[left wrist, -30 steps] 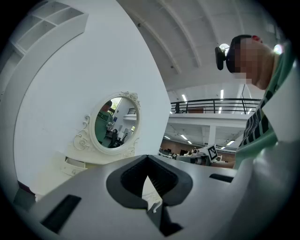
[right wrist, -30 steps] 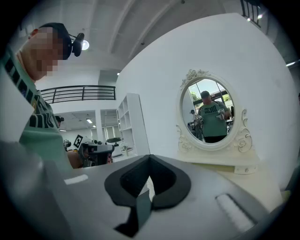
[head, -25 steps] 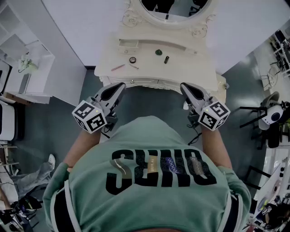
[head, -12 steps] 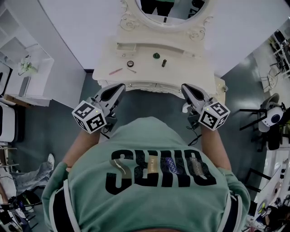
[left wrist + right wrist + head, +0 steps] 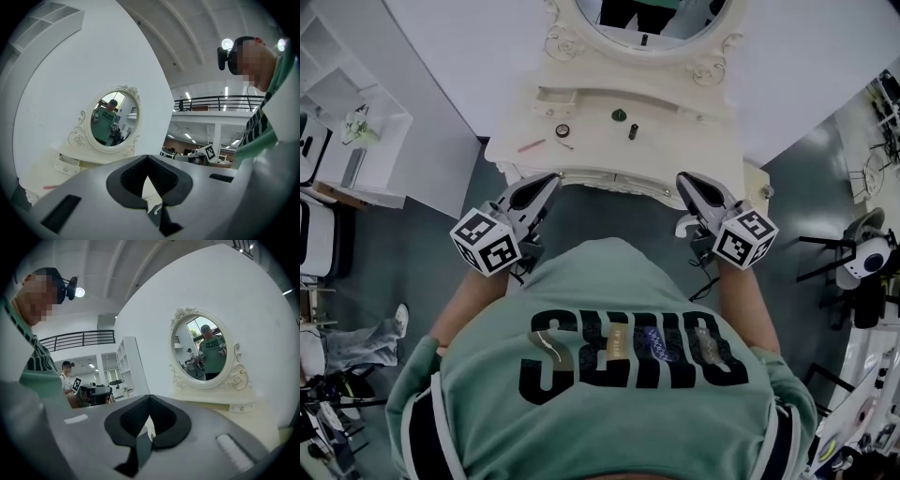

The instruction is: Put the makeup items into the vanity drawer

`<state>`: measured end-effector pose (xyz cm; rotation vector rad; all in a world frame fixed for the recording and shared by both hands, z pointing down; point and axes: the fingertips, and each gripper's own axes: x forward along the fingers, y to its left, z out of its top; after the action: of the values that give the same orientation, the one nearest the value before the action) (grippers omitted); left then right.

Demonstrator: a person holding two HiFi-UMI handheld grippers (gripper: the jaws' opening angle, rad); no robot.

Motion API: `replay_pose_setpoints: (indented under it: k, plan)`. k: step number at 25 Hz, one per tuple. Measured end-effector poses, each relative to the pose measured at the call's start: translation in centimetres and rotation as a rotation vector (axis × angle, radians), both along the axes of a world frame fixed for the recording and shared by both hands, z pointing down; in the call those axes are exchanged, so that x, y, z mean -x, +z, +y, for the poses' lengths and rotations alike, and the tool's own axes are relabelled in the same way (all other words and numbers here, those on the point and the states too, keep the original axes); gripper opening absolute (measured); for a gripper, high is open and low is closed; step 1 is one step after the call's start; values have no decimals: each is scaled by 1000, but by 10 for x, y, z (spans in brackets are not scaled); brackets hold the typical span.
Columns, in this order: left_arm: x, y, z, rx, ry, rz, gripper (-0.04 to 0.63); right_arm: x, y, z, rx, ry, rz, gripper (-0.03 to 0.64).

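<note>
The cream vanity (image 5: 675, 141) stands ahead of me with several small makeup items on its top: a pink pencil (image 5: 532, 145), a round compact (image 5: 562, 130), a dark green piece (image 5: 619, 115) and a dark tube (image 5: 633, 131). A small drawer (image 5: 555, 96) sits in the raised back shelf at the left and looks slightly pulled out; it also shows as the drawer (image 5: 65, 164) in the left gripper view. My left gripper (image 5: 549, 178) and right gripper (image 5: 683, 179) hover just short of the vanity's front edge. Both are shut and hold nothing, as the left gripper (image 5: 147, 157) and right gripper (image 5: 149, 398) show.
An oval mirror (image 5: 661, 19) tops the vanity against a white wall. A white shelf unit (image 5: 356, 122) stands to the left. Chairs and equipment (image 5: 862, 244) crowd the right side. Another person (image 5: 70, 369) sits far off in the right gripper view.
The view has shifted a little, so the vanity and its items sit slightly lower and further left. Both grippers keep the same pose, shut.
</note>
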<state>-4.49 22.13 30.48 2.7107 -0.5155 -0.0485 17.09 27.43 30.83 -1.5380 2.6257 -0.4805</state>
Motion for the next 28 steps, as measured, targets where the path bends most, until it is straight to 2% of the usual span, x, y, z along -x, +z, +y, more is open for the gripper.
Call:
replay_pose_setpoints:
  k: [5,10,15,20,24,28]
  plan:
    - [-3,12,-12,5,-23,-21,-2,-6,20,-24,33,-23,-19,9]
    - [20,30,-72,26,-41,-18,-2,19,33,-81,48,-50,-4,9]
    - [29,38,-167,23,45,-2,-2,47,27,-169,37,0,2,9]
    - [34,27,-255,5,166,-26,-2,74,7,-245,19,33,24,9]
    - [23,26,-305,-2,217,-36,-2,69,0,-281,12,86,11,9]
    - [-10,30,-319,12,233,-15,-2,37,14,-283,43,118,38,9]
